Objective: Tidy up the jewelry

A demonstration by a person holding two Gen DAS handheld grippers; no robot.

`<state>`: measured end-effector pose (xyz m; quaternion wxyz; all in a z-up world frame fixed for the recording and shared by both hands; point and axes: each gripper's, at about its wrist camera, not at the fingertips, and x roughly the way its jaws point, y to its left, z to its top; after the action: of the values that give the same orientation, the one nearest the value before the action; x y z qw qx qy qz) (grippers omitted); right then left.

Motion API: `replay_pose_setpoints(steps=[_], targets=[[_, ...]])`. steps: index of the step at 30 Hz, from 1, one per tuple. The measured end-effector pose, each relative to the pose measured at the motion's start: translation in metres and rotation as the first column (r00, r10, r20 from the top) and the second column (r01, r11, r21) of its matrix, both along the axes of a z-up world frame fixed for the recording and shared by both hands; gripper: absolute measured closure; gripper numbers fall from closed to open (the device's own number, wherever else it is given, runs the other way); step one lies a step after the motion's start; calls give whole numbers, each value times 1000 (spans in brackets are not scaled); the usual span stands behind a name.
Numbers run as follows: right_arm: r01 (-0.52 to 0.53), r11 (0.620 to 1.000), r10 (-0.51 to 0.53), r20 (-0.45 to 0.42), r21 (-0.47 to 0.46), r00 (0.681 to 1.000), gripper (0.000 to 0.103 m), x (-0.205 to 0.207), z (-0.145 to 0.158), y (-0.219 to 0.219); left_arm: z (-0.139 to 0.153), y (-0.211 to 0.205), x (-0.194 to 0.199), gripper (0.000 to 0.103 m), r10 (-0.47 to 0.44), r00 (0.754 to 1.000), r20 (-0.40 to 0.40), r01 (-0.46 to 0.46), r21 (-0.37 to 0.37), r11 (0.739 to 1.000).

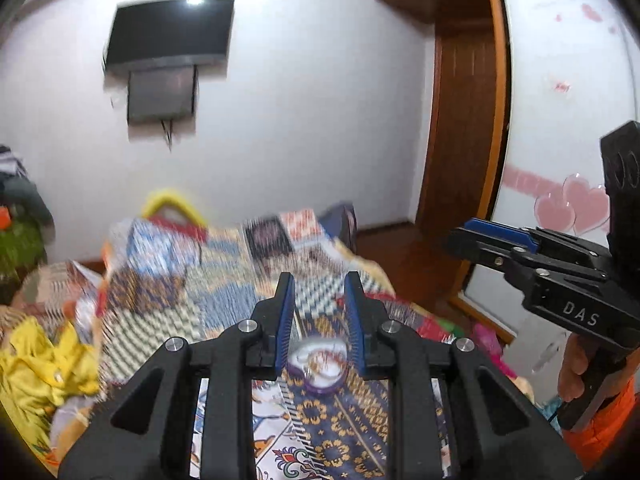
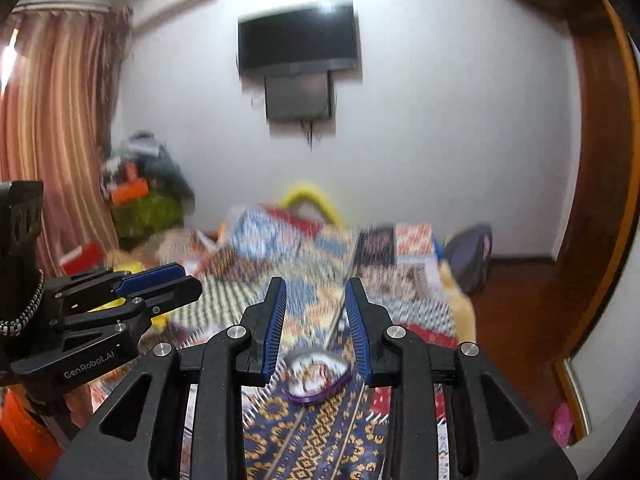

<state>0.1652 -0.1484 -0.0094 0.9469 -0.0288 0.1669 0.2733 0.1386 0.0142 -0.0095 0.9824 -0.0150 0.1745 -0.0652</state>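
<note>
Heart-shaped purple jewelry dish [image 1: 318, 368] on bed quilt [image 1: 224, 292], below spread jaws of left gripper [image 1: 319, 280]; right gripper [image 2: 316, 286] likewise spread.

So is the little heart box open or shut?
Open. The heart-shaped box has no lid on it; both wrist views look straight into its white inside, where small pieces show, too blurred to name. It lies flat on the patterned bedspread.

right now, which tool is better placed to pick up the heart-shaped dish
Left, narrowly: the heart-shaped dish lies centred in the open left tool; under the open right tool it looks skewed. Motion blur leaves doubt.
</note>
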Motion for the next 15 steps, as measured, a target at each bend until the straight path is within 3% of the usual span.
replay_pose_setpoints(steps=[2, 6, 8, 13, 15], targets=[[8, 999, -10, 65, 34, 998, 75, -23, 13, -6, 14, -2, -22, 77, 14, 998, 62, -14, 8, 1000], [26, 998, -37, 173, 64, 984, 75, -65, 29, -13, 30, -7, -59, 59, 51, 984, 169, -54, 10, 999], [43, 997, -57, 207, 69, 977, 64, -77, 32, -13, 34, -8, -74, 52, 66, 977, 201, -69, 10, 998], [91, 991, -112, 252, 95, 961, 36, -94, 30, -13, 37, -11, -96, 19, 111, 963, 245, -116, 8, 993], [108, 989, -131, 256, 103, 958, 24, -94, 28, -13, 36, -11, -101, 11, 124, 960, 253, -127, -3, 992]])
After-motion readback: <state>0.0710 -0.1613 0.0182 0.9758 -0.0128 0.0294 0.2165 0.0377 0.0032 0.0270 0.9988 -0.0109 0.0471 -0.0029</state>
